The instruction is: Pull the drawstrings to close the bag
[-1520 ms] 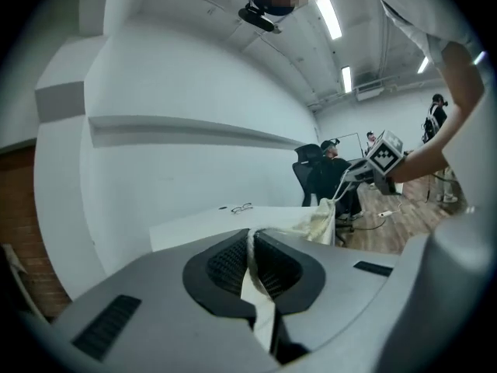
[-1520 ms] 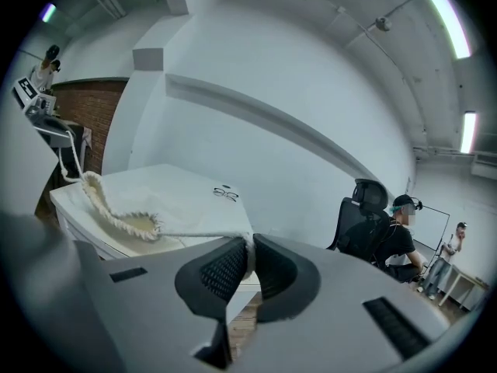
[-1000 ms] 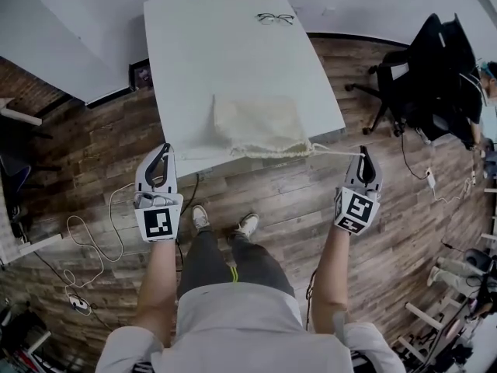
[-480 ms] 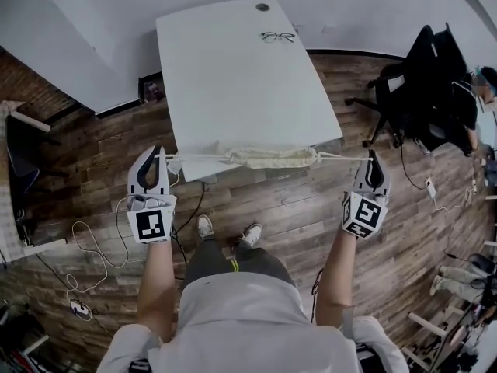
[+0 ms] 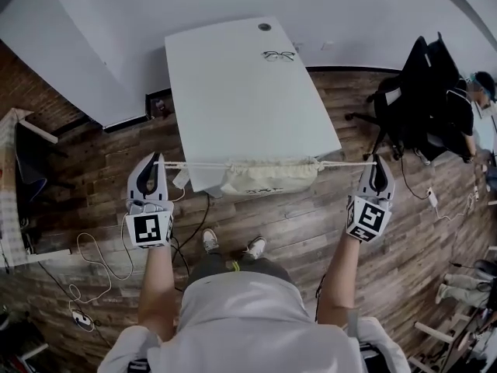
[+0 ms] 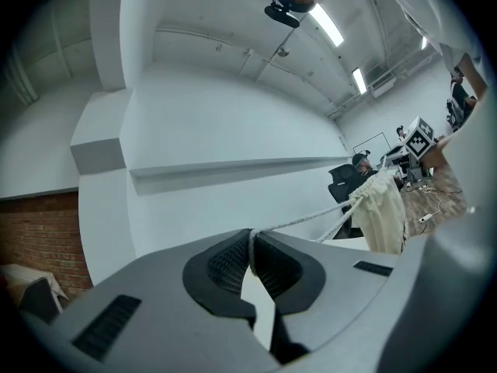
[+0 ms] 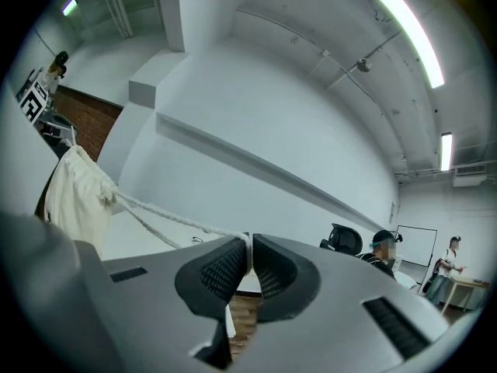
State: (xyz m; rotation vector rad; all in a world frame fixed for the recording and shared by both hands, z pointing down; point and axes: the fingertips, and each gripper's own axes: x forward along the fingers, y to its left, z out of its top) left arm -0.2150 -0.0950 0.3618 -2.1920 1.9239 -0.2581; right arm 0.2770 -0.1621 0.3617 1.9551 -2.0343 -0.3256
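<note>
A cream bag (image 5: 268, 179) hangs at frame center, by the table (image 5: 233, 84) edge. The left gripper (image 5: 158, 162) and right gripper (image 5: 376, 162) each clamp 1 taut drawstring (image 5: 198, 165).

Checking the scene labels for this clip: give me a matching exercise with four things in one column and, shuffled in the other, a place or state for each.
Things:
1. bag
2. eyeglasses
3. left gripper
4. black chair

Places or states:
A. far end of the table
B. jaws shut on a drawstring
C. on the floor, right of the table
D. hanging, mouth gathered, by the table's near edge

Pairs: 1-D; 2-A; 3-B; 4-C
</note>
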